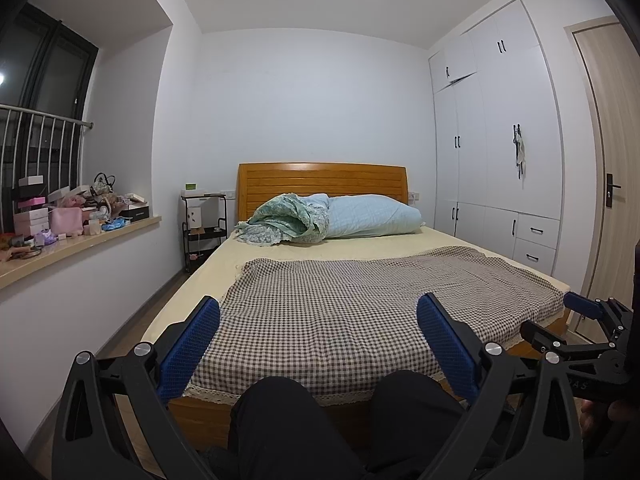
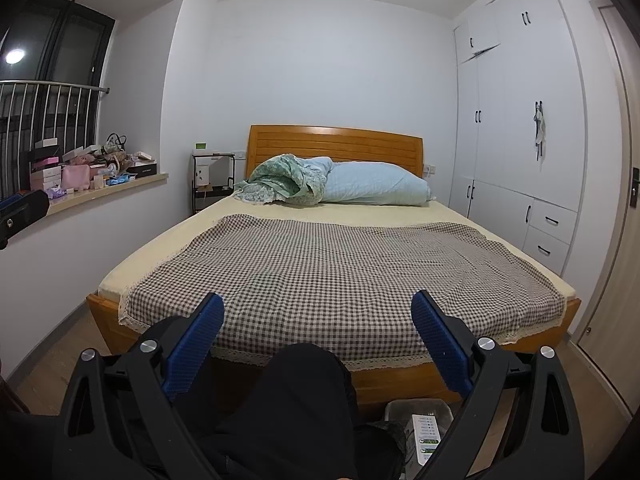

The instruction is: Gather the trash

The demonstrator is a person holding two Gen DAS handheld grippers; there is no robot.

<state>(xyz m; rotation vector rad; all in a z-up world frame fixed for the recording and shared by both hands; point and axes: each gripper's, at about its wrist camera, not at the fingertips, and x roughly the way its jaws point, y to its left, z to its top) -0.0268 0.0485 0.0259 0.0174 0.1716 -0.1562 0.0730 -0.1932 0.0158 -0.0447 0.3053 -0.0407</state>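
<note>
While both jaws gape empty | trash bin (image 2: 418, 410) below right gripper (image 2: 318, 320)

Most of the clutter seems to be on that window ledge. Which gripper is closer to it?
Probably the left gripper: the ledge lies on its side. The right gripper sits nearer the bin. Both are open and empty.
</note>
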